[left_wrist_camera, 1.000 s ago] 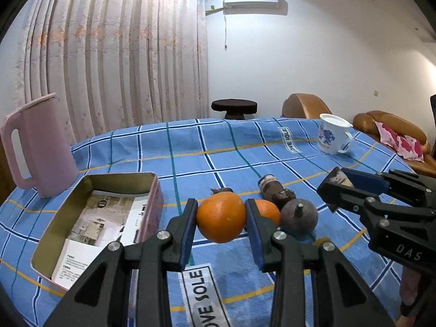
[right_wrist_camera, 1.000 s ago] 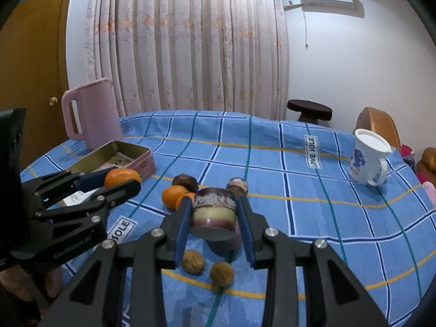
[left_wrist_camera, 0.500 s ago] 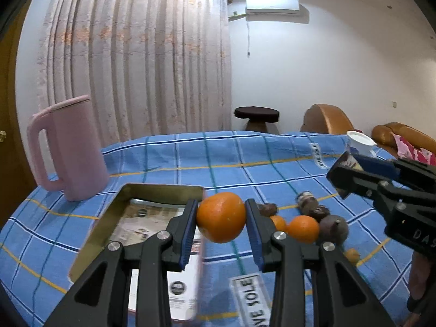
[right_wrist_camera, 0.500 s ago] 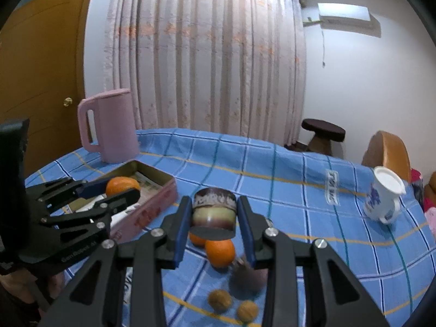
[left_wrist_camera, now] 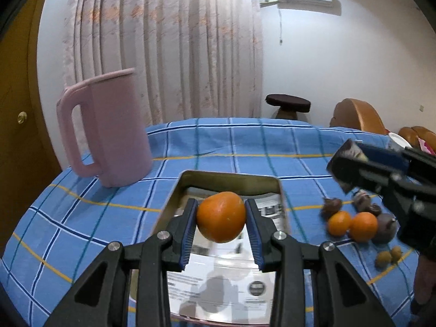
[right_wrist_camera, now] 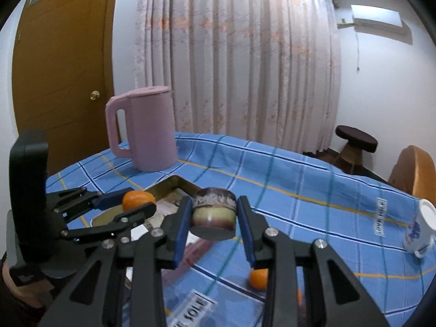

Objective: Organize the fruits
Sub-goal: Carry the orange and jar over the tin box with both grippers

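My left gripper [left_wrist_camera: 220, 218] is shut on an orange [left_wrist_camera: 221, 216] and holds it over the open metal tin [left_wrist_camera: 229, 175], which has printed paper inside. My right gripper [right_wrist_camera: 214, 216] is shut on a cut purple-rimmed fruit half [right_wrist_camera: 213, 214], held in the air just right of the tin [right_wrist_camera: 174, 184]. In the right wrist view the left gripper [right_wrist_camera: 133, 204] with its orange [right_wrist_camera: 137, 199] hangs over the tin. Two more oranges [left_wrist_camera: 351, 224], a dark round fruit [left_wrist_camera: 385, 229] and two small brown fruits [left_wrist_camera: 387, 256] lie on the cloth to the right.
A tall pink jug [left_wrist_camera: 109, 130] stands on the blue checked tablecloth [left_wrist_camera: 245, 141] behind the tin to the left. A white mug [right_wrist_camera: 418, 231] stands at the far right of the table. A stool [left_wrist_camera: 287, 103] and a brown sofa lie beyond the table.
Both grippers have moved left with their fruits. The left gripper has gone from the fruit pile to above the tin; the right gripper has followed toward the tin.
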Demonstrator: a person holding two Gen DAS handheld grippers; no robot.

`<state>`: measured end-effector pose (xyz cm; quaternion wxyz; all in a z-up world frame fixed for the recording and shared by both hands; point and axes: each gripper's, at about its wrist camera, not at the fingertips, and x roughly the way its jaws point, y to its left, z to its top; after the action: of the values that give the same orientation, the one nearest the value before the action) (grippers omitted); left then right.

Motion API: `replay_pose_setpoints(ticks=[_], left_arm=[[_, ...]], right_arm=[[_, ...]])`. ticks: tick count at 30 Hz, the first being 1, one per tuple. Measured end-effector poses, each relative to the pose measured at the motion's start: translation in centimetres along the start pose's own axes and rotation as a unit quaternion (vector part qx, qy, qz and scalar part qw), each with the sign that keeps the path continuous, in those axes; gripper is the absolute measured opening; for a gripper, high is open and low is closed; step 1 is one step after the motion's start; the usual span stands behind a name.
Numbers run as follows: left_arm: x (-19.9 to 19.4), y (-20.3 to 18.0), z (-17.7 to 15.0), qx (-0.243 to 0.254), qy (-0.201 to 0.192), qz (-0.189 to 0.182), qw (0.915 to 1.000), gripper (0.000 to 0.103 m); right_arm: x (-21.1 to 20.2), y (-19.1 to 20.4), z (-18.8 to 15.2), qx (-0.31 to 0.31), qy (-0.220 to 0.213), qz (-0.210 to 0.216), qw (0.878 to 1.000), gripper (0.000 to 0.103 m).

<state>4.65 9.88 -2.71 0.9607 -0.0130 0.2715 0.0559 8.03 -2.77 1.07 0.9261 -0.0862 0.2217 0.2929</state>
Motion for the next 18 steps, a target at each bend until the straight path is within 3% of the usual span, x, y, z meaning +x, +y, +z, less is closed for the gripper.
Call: replay_pose_setpoints(ticks=[8,18], left_arm=[[1.9,3.0,-0.4,-0.028,0.026,0.002,0.9992,0.037],[2.5,3.5,-1.1,-0.028,0.037,0.005,0.9989,0.037]], right_arm=[[4.7,2.9,-1.6,-0.011,0.041,0.031,0.999,0.037],[6.8,3.7,-3.2,-0.017,0.072,0.040,0.996,0.037]])
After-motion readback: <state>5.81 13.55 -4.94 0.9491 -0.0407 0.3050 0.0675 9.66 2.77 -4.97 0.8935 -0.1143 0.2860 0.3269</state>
